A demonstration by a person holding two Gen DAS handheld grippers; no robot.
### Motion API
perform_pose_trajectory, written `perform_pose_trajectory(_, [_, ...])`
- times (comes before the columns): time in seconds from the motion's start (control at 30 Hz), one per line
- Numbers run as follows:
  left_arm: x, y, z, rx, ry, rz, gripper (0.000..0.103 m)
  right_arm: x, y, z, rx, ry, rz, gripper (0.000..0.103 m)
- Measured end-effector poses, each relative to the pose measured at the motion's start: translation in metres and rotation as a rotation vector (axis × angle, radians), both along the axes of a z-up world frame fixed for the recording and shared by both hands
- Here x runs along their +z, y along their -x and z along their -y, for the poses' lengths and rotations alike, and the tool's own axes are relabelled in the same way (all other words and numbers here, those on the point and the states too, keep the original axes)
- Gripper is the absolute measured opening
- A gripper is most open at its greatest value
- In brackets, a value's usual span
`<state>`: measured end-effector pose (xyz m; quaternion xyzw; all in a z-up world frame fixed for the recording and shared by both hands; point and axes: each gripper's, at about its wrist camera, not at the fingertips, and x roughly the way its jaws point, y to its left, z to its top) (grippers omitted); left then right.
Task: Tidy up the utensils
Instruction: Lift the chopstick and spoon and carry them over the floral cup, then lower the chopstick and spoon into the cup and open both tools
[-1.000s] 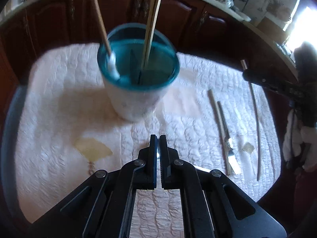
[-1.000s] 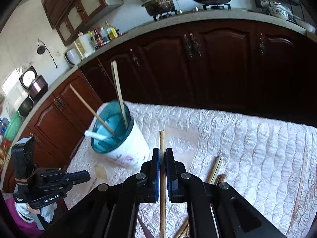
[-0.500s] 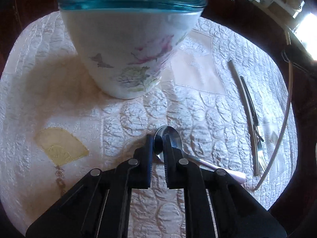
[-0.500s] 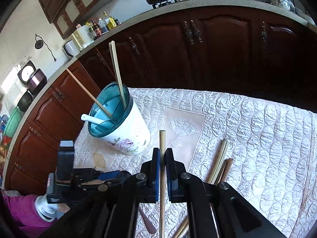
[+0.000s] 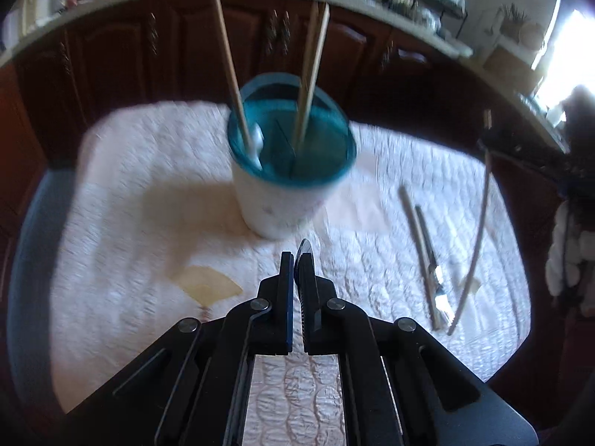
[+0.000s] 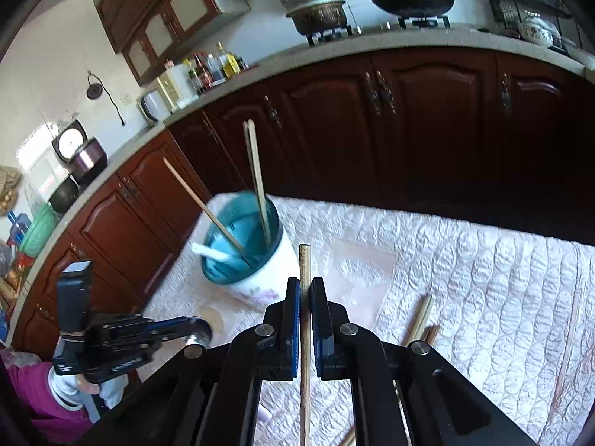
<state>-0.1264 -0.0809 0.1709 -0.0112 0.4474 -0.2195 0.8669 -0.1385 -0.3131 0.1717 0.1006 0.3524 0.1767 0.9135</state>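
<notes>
The left tool (image 5: 297, 260) is clamping the thin, slippery bowl of a metal spoon (image 5: 304, 248) just before the white, teal-lined ceramic cup (image 5: 286, 200), while the right tool (image 6: 305, 290) is pinching a light, stiff wooden chopstick (image 6: 305, 260) near its top end.

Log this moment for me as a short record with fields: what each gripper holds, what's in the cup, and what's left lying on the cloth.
left gripper: shut on a metal spoon, bowl end showing above the tips
right gripper: shut on a chopstick, pointing toward the cup
cup: upright on the cloth, teal inside; holds three chopsticks and a white spoon
cloth: white, quilted; a fork and loose chopsticks lie to the right of the cup
</notes>
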Motion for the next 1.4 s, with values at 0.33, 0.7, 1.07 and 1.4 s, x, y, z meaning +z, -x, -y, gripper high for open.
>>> perform_pose_trajectory(0.33, [0.083, -0.005, -0.03, 0.072, 0.037, 0.182, 0.001, 0.066, -0.011, -0.011, -0.026, -0.072, 0.162, 0.005])
perform_pose_trajectory(0.7, [0.113, -0.065, -0.032, 0.215, -0.077, 0.371, 0.001, 0.113, -0.066, -0.048, -0.078, -0.072, 0.3, 0.005])
perform_pose_trajectory(1.07, [0.068, -0.09, 0.005, 0.228, -0.27, 0.459, 0.001, 0.089, -0.123, -0.079, -0.068, 0.016, 0.33, 0.005])
perform_pose_trajectory(1.4, [0.031, -0.096, 0.033, 0.173, -0.352, 0.456, 0.001, 0.044, -0.133, -0.077, -0.053, 0.047, 0.265, 0.005])
